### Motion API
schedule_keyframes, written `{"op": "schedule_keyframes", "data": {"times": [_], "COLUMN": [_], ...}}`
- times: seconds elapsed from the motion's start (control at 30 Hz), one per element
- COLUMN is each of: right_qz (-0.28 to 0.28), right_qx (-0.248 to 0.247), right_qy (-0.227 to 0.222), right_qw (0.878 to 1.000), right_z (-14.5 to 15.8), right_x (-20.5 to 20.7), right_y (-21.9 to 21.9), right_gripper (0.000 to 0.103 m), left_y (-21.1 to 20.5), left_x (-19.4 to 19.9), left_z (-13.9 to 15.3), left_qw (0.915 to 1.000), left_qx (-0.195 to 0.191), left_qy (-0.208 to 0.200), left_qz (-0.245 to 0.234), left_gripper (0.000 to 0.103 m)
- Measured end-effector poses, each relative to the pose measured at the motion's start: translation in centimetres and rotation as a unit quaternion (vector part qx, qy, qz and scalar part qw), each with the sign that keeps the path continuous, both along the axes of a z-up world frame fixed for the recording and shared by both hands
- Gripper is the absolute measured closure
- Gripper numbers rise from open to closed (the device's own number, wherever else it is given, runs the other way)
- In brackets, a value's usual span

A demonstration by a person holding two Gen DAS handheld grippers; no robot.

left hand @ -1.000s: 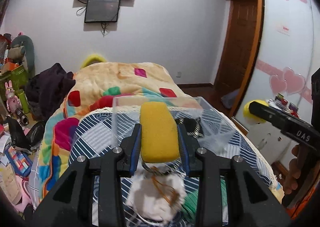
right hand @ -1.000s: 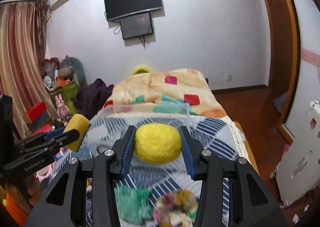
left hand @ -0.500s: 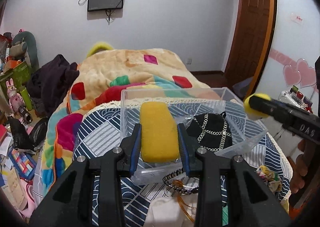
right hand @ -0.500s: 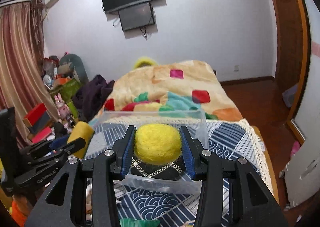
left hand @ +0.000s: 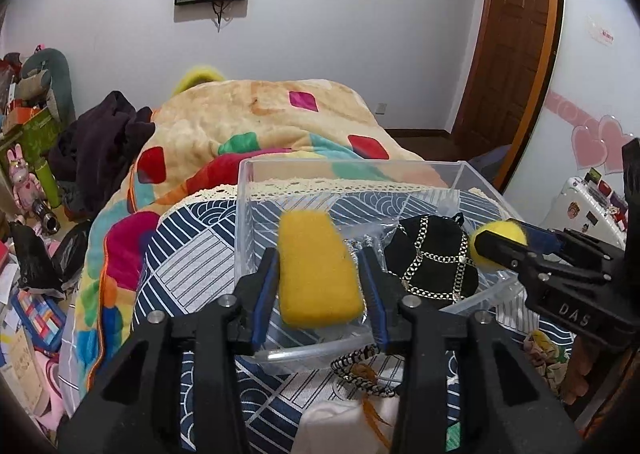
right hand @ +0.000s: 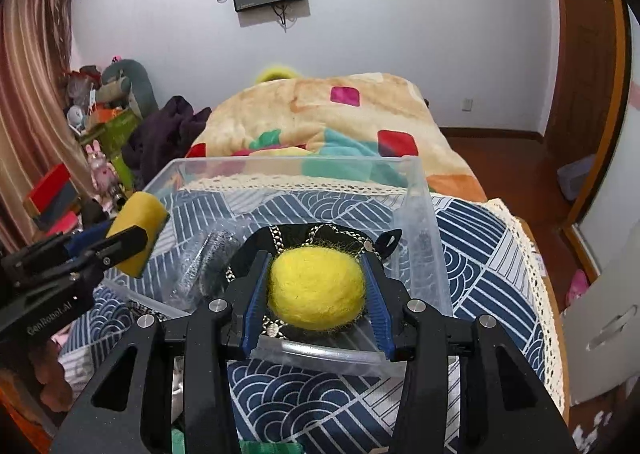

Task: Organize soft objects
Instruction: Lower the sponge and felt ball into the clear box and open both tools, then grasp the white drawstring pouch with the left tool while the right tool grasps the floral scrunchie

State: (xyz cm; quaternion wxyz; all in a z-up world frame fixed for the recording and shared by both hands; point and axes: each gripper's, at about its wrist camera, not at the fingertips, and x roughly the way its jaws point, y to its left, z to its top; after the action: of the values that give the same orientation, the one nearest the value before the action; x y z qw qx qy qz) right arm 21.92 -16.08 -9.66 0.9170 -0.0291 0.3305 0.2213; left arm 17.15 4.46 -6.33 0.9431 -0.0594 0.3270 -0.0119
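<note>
Blue-and-white patterned cloth point(left hand: 192, 254) is spread over the bed end, and a clear plastic bin point(left hand: 246, 190) is set on it. A black pouch with silver chains point(left hand: 432, 258) is seen inside the bin, at 3 o'clock from the left gripper point(left hand: 318, 274). A yellow sponge block point(left hand: 316, 270) is clamped between the left gripper's fingers above the bin's near wall. A yellow felt ball point(right hand: 316, 288) is clamped by the right gripper point(right hand: 316, 290), directly over the pouch, at 6 o'clock in the bin.
</note>
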Motion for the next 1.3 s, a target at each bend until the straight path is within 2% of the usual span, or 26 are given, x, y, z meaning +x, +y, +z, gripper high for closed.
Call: {"op": "schedule_keyframes", "data": {"times": [0.07,0.2,0.27,0.4,0.53,0.63,0.77,0.9,1.03,1.17,1.3], "right_qz": [0.001,-0.001,-0.002,-0.002,-0.007,-0.009,-0.014,-0.018,-0.028,-0.031,-0.033], "right_qx": [-0.005,-0.013,-0.016,-0.015,-0.008,-0.01,-0.015,-0.029,-0.052,-0.052,-0.065], "right_qy": [-0.004,-0.017,-0.028,-0.047,-0.077,-0.097,-0.108,-0.092,-0.056,-0.012,0.017], "right_qw": [1.0,1.0,0.999,0.999,0.997,0.995,0.994,0.995,0.997,0.998,0.997], "right_z": [0.1,0.7,1.1,2.3,3.6,4.3,4.2,2.6,-0.1,-2.7,-4.7], "right_x": [-0.1,-0.4,-0.7,-1.6,-3.0,-4.3,-5.7,-6.6,-7.0,-7.2,-7.2], "right_y": [0.0,-0.2,-0.1,-0.6,-1.3,-1.9,-2.9,-3.8,-4.6,-5.5,-5.9], "right_gripper": [0.059,0.046,0.043,0.041,0.026,0.022,0.02,0.019,0.02,0.02,0.02], "left_y": [0.1,0.0,0.0,-0.1,-0.5,-0.7,-1.0,-1.8,-2.5,-3.1,-2.9], "left_x": [-0.2,-0.9,-1.4,-3.2,-5.1,-6.3,-7.6,-8.5,-8.8,-8.7,-8.3], "left_z": [0.2,0.9,1.4,2.9,3.8,3.8,2.7,0.7,-1.5,-3.7,-5.6], "left_qw": [1.0,0.9999,0.9998,0.9989,0.9974,0.9971,0.998,0.9991,0.9994,0.999,0.9984], "left_qx": [-0.005,-0.002,-0.001,0.006,0.019,0.022,0.02,0.018,0.016,0.015,-0.004], "left_qy": [-0.002,-0.012,-0.02,-0.046,-0.068,-0.072,-0.058,-0.03,-0.001,0.026,0.048], "left_qz": [-0.001,-0.003,-0.005,-0.006,-0.006,-0.007,-0.014,-0.024,-0.03,-0.032,-0.03], "left_gripper": [0.054,0.049,0.047,0.034,0.019,0.012,0.008,0.007,0.007,0.007,0.007]}}
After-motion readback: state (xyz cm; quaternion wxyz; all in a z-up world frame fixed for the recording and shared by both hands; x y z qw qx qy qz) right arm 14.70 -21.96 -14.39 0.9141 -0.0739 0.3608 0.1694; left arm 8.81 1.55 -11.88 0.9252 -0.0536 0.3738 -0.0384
